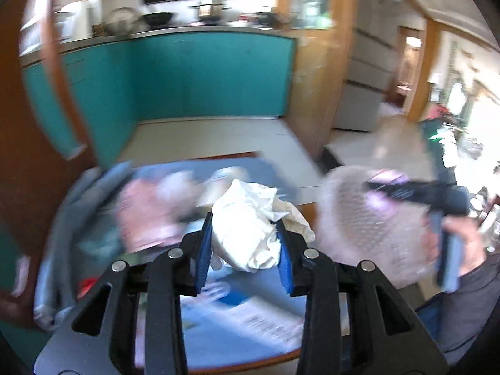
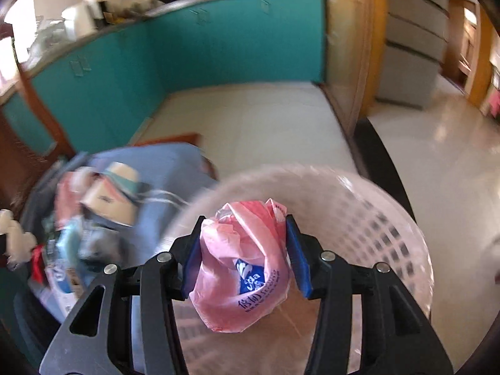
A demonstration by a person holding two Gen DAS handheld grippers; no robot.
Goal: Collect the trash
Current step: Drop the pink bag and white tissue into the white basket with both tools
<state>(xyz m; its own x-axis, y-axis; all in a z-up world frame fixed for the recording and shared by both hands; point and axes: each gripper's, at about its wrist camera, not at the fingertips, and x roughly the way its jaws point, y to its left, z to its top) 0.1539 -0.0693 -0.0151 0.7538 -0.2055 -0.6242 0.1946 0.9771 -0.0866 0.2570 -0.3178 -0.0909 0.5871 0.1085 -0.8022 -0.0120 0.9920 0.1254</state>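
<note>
Crumpled white paper wad [image 1: 250,223], creased and bulging, sits pinched between two blue pads, lifted above a blurred pile of papers and wrappers. Pink plastic bag [image 2: 242,265], scrunched into a ball with blue print and a blue-white logo showing, is clamped between blue pads right over the mouth of the pale pink perforated basket [image 2: 375,218]. Basket has a lattice wall and round rim, motion-blurred; it also shows in the left wrist view [image 1: 368,218], just right of the wad.

Home kitchen, teal counter [image 1: 200,72], cookware [image 1: 125,22]
</note>
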